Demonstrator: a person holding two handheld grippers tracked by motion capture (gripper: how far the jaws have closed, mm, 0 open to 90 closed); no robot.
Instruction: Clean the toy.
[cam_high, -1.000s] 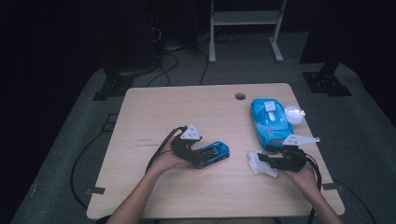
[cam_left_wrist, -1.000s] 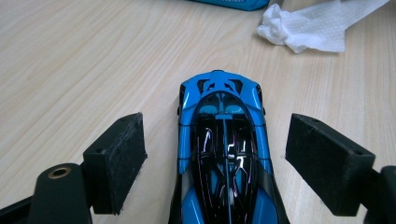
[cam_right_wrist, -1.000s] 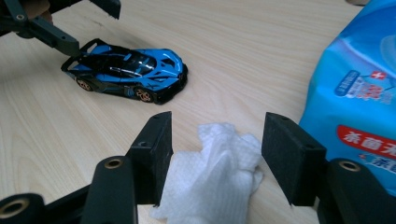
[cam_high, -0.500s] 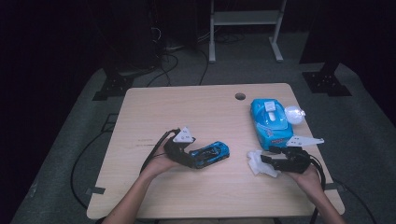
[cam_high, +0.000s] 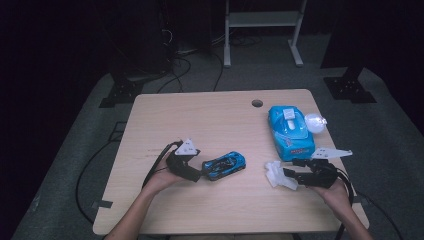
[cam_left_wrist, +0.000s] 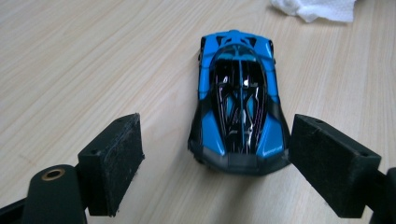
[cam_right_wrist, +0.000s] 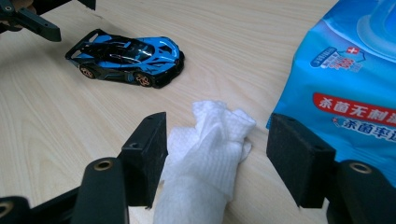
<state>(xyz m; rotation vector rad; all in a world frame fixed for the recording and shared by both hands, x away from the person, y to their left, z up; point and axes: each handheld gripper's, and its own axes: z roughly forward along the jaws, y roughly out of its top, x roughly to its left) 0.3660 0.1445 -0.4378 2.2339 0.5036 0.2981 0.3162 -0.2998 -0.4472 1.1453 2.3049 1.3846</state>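
While the left gripper (cam_left_wrist: 215, 172) sits wide around the blue toy car's (cam_left_wrist: 238, 100) tail, its jaws hide the rear wheels. The right gripper (cam_right_wrist: 217, 158) has just been opening, jaws loose around the crumpled wipe (cam_right_wrist: 210, 154), whose lower end is cut off

The one thing with readable print is the blue wet-wipes pack (cam_right_wrist: 345, 74), lying on the table (cam_right_wrist: 233, 42) in the right gripper view. A red band on its front carries white Chinese characters — 杀菌无刺, with the line cut off at the frame's edge. Below it sits a second, smaller line of white characters, too cropped to read. Higher up there is a small red badge with a white cross, beside tiny print too blurred to make out.
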